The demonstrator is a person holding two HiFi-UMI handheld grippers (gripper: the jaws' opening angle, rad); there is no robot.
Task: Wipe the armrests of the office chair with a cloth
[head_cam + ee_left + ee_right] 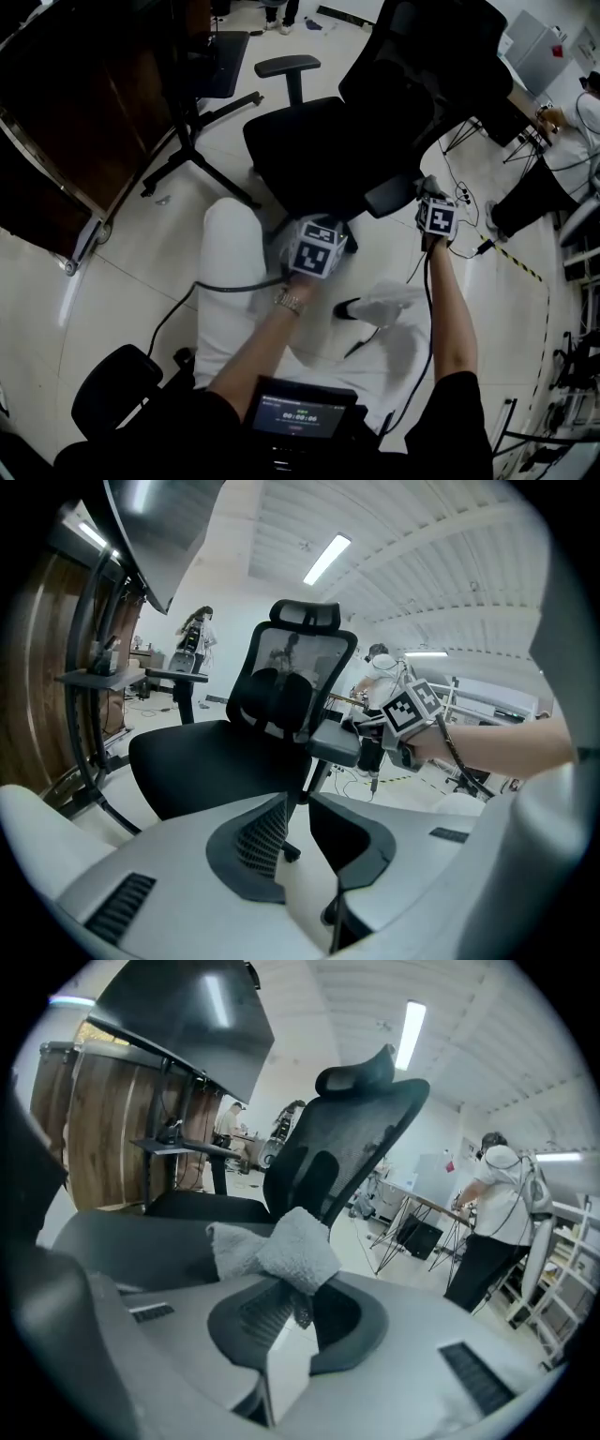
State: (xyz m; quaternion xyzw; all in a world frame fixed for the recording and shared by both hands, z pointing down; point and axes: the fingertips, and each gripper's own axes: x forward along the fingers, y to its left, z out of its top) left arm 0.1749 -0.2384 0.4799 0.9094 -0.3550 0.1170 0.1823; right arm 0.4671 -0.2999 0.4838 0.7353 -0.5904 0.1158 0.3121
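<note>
The right gripper (298, 1299) is pinching a grey cloth (281, 1246), its jaws closed together on a fold of the terry while the rest is bunching up above them. The cloth is lying against the end of the near armrest (392, 195) of the black office chair (328, 141) (whether it is pressing down on the pad or only brushing it, the views are not settling). In the head view this gripper is sitting right at that armrest's front tip. The left gripper (298, 803) is holding nothing: its jaws are standing a narrow way apart, with only floor and the chair's base showing through the gap. It is hovering lower and nearer the person, over a white trouser leg (225, 272) and apart from the chair. It is looking across at the seat, the headrest and the other gripper. The far armrest (288, 66) is standing on the chair's other side, well apart from both grippers. A wood-fronted desk (56, 141) is standing to the left of the chair on the pale floor (122, 272), and another person (497, 1213) in a white top is bending over a table well behind.
</note>
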